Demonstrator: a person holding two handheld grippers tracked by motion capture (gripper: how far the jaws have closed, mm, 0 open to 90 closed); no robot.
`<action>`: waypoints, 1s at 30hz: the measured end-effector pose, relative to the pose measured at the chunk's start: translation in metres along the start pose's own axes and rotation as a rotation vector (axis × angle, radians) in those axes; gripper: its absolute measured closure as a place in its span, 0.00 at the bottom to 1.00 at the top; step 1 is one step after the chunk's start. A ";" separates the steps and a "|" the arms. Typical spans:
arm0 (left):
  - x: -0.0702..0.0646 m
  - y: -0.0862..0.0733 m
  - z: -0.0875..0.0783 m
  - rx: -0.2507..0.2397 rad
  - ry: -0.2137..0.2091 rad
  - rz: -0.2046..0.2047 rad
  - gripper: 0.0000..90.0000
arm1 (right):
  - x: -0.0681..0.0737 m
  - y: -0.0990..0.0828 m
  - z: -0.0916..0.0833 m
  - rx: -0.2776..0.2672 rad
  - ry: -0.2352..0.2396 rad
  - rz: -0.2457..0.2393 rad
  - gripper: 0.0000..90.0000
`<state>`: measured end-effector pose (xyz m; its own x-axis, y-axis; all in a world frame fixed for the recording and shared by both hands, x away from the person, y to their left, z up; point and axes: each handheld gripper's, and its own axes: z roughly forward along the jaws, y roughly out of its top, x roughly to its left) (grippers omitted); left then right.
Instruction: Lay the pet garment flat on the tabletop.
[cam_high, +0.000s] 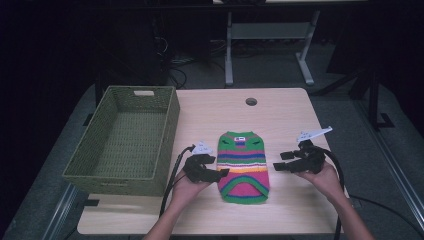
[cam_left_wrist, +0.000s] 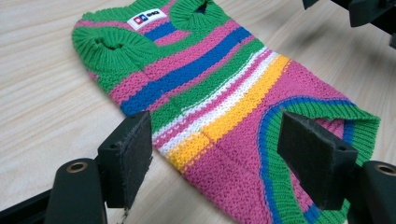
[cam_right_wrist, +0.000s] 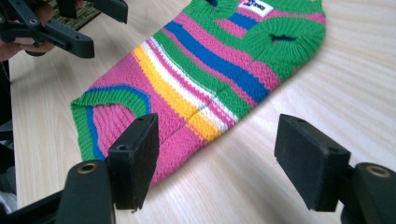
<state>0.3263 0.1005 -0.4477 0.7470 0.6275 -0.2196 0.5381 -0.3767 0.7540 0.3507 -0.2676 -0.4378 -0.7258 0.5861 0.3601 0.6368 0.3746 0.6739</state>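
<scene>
black padded jaws of the left gripper (cam_left_wrist: 215, 154) are standing wide apart, gripping nothing, over the hem end of the small striped knitted sweater (cam_high: 243, 165) in green, pink, blue, yellow and white, which is lying flat mid-table. right gripper (cam_right_wrist: 217, 158) is gaping wide too, beside the sweater's edge. its view is catching the white neck label. left of the sweater, the green woven basket (cam_high: 95, 165) is holding nothing visible.

The white label (cam_left_wrist: 148, 18) on the striped sweater (cam_left_wrist: 219, 107) was too small to read; the sweater's hem ran past the picture's bottom edge.
</scene>
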 end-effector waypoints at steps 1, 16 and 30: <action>0.000 -0.001 0.000 -0.002 -0.001 -0.003 0.29 | 0.000 -0.003 -0.001 0.001 -0.002 0.006 0.34; -0.005 -0.011 -0.007 -0.002 -0.015 -0.001 0.29 | -0.008 -0.023 -0.014 0.006 -0.042 0.031 0.34; -0.012 -0.024 -0.016 0.006 -0.007 0.029 0.29 | 0.001 -0.044 -0.030 -0.012 -0.065 0.017 0.33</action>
<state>0.2979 0.1126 -0.4530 0.7649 0.6116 -0.2023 0.5187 -0.3985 0.7564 0.3142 -0.3050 -0.4484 -0.6962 0.6380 0.3291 0.6456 0.3559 0.6757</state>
